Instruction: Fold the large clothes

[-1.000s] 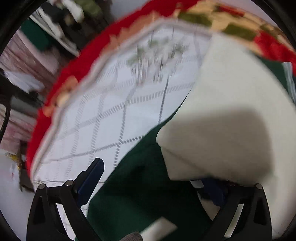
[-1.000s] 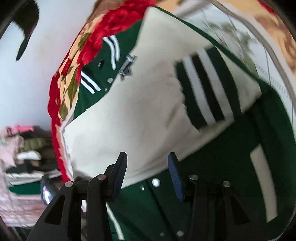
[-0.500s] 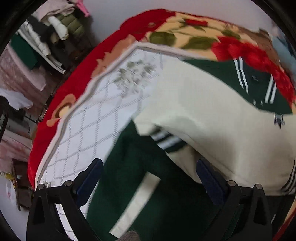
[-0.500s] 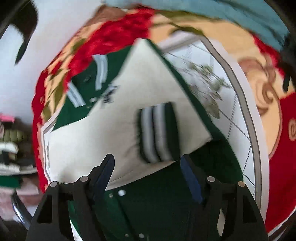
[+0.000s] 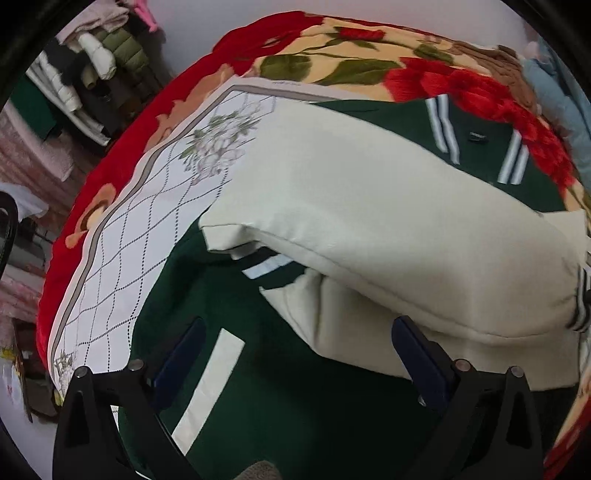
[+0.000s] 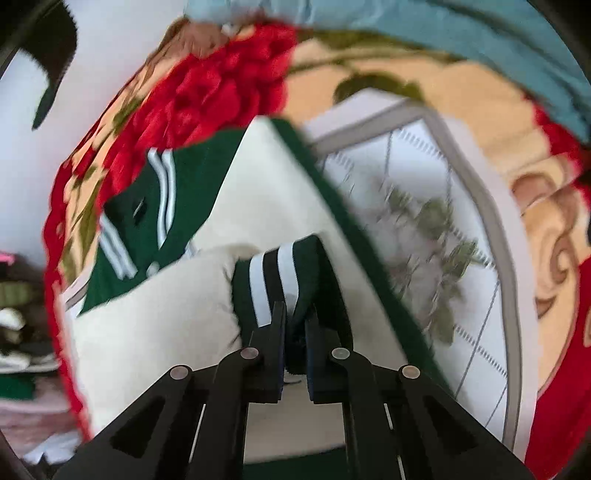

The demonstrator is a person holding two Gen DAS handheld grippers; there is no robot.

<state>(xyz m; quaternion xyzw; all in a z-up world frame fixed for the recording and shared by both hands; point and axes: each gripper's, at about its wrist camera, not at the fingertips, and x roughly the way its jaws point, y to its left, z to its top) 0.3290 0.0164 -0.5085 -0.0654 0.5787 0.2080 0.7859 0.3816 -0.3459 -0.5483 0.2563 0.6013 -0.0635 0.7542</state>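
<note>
A green varsity jacket with cream sleeves lies on the bed, its striped collar at the far side. One cream sleeve is folded across the body in the left wrist view. My left gripper hangs open above the green front, nothing between its fingers. In the right wrist view my right gripper is closing, and its pads pinch the green cuff with white stripes at the end of the other cream sleeve.
The jacket rests on a white quilted mat over a red floral blanket. Stacked clothes fill shelves beyond the bed's left edge. A light blue cloth lies at the bed's far side. A dark cap hangs on the wall.
My left gripper has drawn back and up from the cream sleeve, which now lies folded across the jacket. My right gripper opened wide, moved onto the striped cuff and closed on it.
</note>
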